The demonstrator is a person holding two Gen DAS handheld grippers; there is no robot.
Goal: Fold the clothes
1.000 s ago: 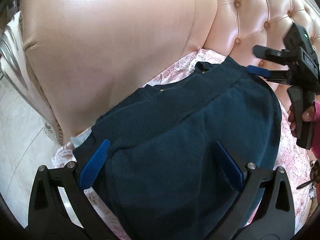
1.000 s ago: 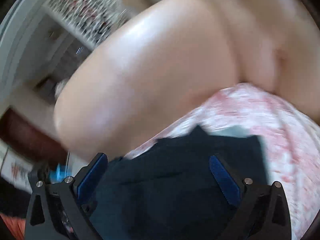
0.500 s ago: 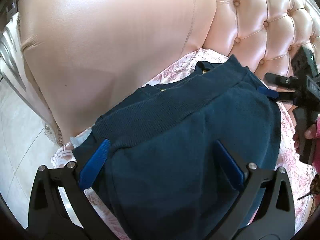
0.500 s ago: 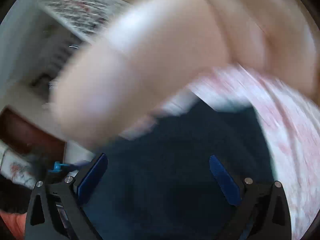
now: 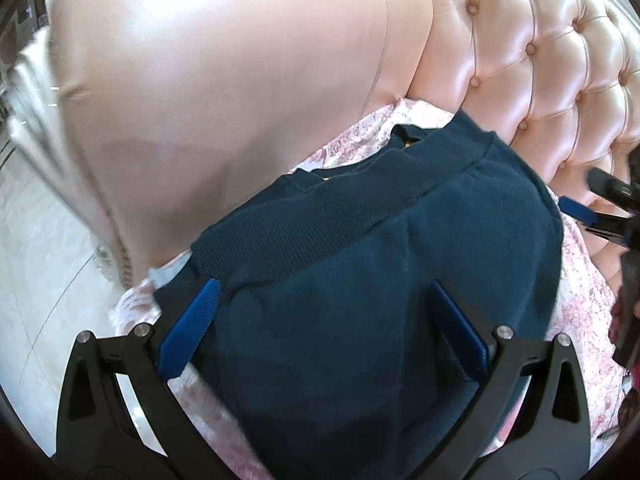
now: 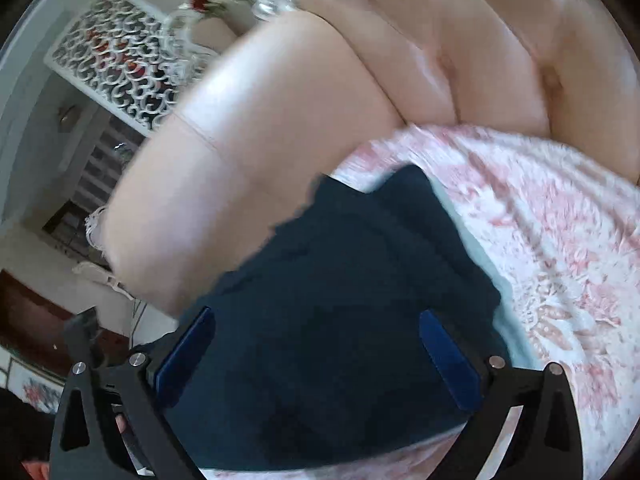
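From the left wrist, the spread-open left tool (image 5: 324, 320) hovers over the navy garment (image 5: 380, 260) on the pink floral cover (image 5: 580, 300), hemmed by a padded armrest (image 5: 220, 100), while from the right wrist the right tool (image 6: 316, 352), equally unclenched, hangs over that cloth.

Both grippers: black frames, silver screws at pivots, blue pads on fingers (image 5: 188, 326). Same on right (image 6: 448, 354).

The right gripper (image 5: 576, 210) is cut off by the left-wrist view's edge.
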